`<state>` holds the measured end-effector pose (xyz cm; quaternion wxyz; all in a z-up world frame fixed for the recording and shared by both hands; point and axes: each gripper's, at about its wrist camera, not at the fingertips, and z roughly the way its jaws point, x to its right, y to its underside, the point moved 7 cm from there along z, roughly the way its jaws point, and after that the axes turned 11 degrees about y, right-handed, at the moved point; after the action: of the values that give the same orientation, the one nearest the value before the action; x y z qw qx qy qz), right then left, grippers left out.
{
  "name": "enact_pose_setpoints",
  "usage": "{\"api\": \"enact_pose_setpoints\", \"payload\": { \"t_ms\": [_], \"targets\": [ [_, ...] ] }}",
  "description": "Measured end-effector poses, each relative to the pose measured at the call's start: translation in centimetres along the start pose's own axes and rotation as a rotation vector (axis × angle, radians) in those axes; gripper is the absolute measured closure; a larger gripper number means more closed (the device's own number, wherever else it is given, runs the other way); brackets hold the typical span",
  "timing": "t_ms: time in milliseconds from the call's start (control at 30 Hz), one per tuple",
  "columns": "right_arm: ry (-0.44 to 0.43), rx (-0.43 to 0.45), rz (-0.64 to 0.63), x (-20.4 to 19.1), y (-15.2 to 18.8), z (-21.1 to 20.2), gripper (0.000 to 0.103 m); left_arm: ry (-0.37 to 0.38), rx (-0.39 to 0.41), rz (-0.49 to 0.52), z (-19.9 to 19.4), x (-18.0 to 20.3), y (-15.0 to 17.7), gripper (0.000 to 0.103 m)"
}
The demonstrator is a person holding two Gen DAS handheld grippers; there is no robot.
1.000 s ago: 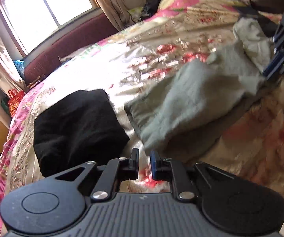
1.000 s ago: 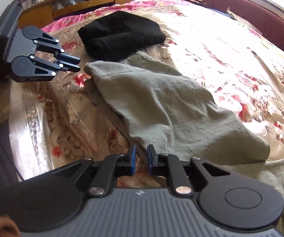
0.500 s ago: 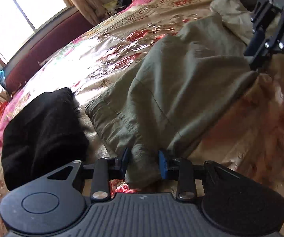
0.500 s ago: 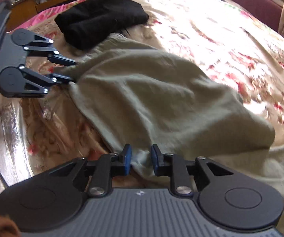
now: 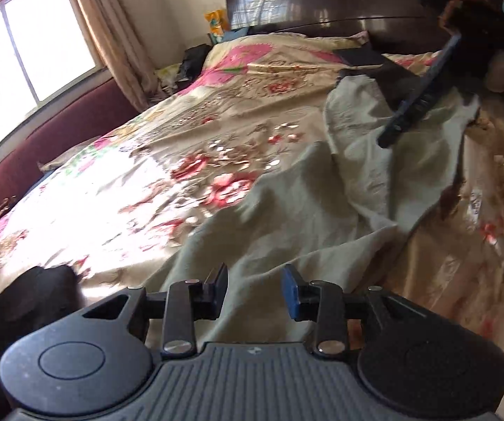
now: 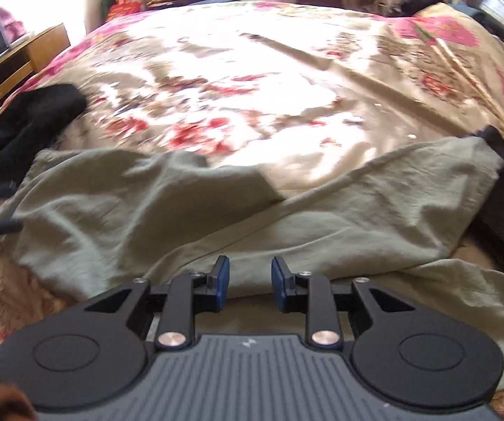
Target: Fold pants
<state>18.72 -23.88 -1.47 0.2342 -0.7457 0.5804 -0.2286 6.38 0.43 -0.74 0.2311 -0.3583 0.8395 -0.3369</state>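
We see the pants [image 6: 189,210] spread limp across the bed [image 6: 252,70], one leg running to 2 o'clock. The cloth looks light, soft and creased; we would pinch a hem or the waistband. Our left gripper [image 5: 253,289] and right gripper [image 6: 248,282] have just been opening; jaws stand apart over cloth, pinching nothing.
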Motion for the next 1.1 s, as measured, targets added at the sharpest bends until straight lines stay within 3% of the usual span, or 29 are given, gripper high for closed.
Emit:
{"api": "enact_pose_setpoints", "payload": {
  "t_ms": [33, 133, 333, 533, 600, 667, 700, 733, 767, 933, 1033, 1100],
  "targets": [
    [0.030, -0.004, 0.049, 1.8, -0.8, 0.8, 0.067, 0.027, -0.001, 0.002, 0.9, 0.9, -0.3, 0.054],
    [0.066, -0.012, 0.197, 6.1, -3.4, 3.3, 0.066, 0.129, 0.012, -0.004, 3.9, 4.1, -2.2, 0.054],
    [0.134, -0.028, 0.461, 12.0, -8.8, 10.2, 0.064, 0.209, -0.011, -0.005, 8.7, 7.4, -4.6, 0.054],
    [0.264, -0.154, 0.575, 13.7, -9.3, 17.0, 0.060, 0.231, -0.025, -0.007, 10.9, 8.1, -5.0, 0.054],
    [0.302, -0.136, 0.567, 14.0, -9.3, 17.4, 0.060, 0.235, -0.024, -0.013, 11.1, 8.0, -4.9, 0.054],
    [0.328, -0.125, 0.558, 14.5, -9.5, 17.6, 0.065, 0.240, -0.024, -0.024, 11.2, 8.0, -4.7, 0.054],
    [0.329, -0.130, 0.565, 14.8, -9.5, 17.5, 0.076, 0.241, -0.025, -0.029, 11.2, 7.9, -4.6, 0.054],
    [0.318, -0.134, 0.571, 15.2, -9.5, 17.4, 0.095, 0.241, -0.027, -0.034, 11.2, 7.9, -4.6, 0.054],
    [0.296, -0.142, 0.586, 15.6, -9.4, 17.2, 0.101, 0.239, -0.029, -0.036, 11.2, 7.9, -4.6, 0.054],
    [0.124, -0.030, 0.672, 17.0, -10.1, 12.4, 0.101, 0.216, -0.032, -0.029, 10.7, 7.4, -4.7, 0.054],
    [-0.050, 0.111, 0.765, 18.3, -10.6, 5.9, 0.101, 0.195, -0.030, -0.006, 10.4, 7.3, -5.3, 0.054],
    [-0.110, 0.205, 0.800, 19.4, -10.0, 1.3, 0.101, 0.186, -0.024, 0.012, 10.2, 7.5, -5.8, 0.054]
  ]
}}
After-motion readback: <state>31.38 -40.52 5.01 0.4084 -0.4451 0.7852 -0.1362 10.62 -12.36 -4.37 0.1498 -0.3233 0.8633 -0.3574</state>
